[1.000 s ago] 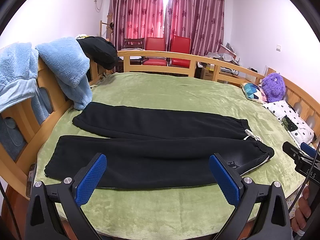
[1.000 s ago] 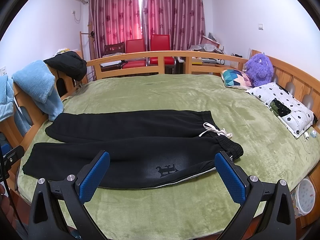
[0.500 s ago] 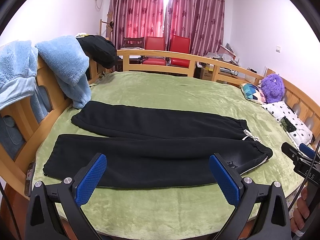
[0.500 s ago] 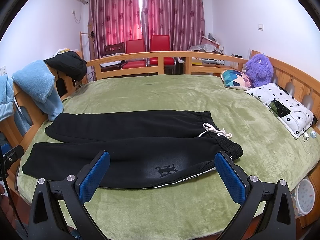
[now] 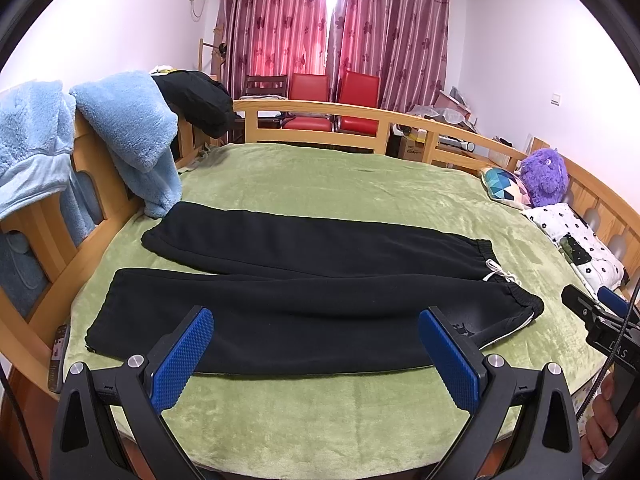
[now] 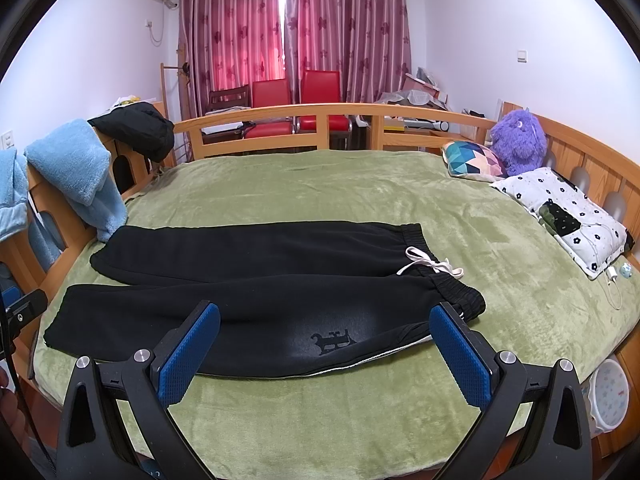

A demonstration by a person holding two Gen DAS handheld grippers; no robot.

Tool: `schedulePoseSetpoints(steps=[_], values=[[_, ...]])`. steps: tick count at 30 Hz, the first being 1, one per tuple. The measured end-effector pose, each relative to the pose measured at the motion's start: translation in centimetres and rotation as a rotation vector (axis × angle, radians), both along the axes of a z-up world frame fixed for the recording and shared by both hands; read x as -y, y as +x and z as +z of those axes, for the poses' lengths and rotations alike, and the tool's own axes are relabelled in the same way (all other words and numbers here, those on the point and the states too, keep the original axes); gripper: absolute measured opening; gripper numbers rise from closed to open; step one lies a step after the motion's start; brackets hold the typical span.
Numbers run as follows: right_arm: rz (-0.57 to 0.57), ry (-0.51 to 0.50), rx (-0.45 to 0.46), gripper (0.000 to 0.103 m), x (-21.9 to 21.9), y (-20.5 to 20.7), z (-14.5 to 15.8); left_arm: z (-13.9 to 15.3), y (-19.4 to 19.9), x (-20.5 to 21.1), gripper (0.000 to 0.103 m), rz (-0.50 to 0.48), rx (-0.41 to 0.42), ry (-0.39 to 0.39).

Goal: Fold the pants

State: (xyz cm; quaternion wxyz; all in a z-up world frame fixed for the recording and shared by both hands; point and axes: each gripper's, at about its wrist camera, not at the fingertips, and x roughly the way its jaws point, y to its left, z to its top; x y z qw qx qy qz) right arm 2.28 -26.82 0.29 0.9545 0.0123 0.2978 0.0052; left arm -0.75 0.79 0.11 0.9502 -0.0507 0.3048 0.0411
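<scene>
Black pants (image 5: 304, 280) (image 6: 256, 280) lie flat on the green bed cover (image 5: 320, 184) (image 6: 320, 184), both legs stretched to the left and the waistband with a white drawstring (image 6: 430, 264) to the right. My left gripper (image 5: 316, 354) hovers open near the bed's front edge, short of the near leg. Over the same front edge my right gripper (image 6: 326, 350) is open too, nothing between its blue pads. The right gripper also shows at the right edge of the left wrist view, held by a hand (image 5: 600, 436).
A wooden bed rail (image 5: 360, 116) rings the bed. Blue fleece garments (image 5: 128, 140) and a black jacket (image 5: 196, 100) hang on the left rail. A purple plush toy (image 6: 518, 140), a patterned cushion (image 6: 474, 160) and a flowered pillow (image 6: 568, 216) lie at the right.
Both views have shifted very slightly; the pants lie as before and both grippers stay open.
</scene>
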Motion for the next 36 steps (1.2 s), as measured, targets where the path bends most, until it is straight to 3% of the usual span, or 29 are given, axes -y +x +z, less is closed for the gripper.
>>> schedulePoseSetpoints(steps=[14, 24, 28, 32, 34, 36], values=[[0.024, 0.015, -0.018, 0.103, 0.2, 0.8, -0.5, -0.1, 0.6, 0.0, 0.103, 0.029, -0.002, 0.003], [0.006, 0.131, 0.043, 0.103, 2.6, 3.0, -4.7, -4.2, 3.8, -2.5, 0.103, 0.054, -0.077, 0.009], [-0.028, 0.168, -0.017, 0.103, 3.5, 4.6, -7.1, -6.6, 5.2, -4.5, 0.103, 0.093, -0.139, -0.019], [-0.106, 0.22, -0.105, 0.101, 5.2, 6.7, -9.9, -9.2, 6.2, -7.1, 0.1, 0.098, -0.193, -0.097], [-0.101, 0.26, -0.175, 0.09, 5.9, 7.9, -11.1, -10.3, 6.4, -8.0, 0.1, 0.102, -0.196, -0.095], [-0.075, 0.257, -0.235, 0.088, 6.1, 9.0, -12.7, -12.0, 6.5, -9.1, 0.1, 0.118, -0.22, -0.088]])
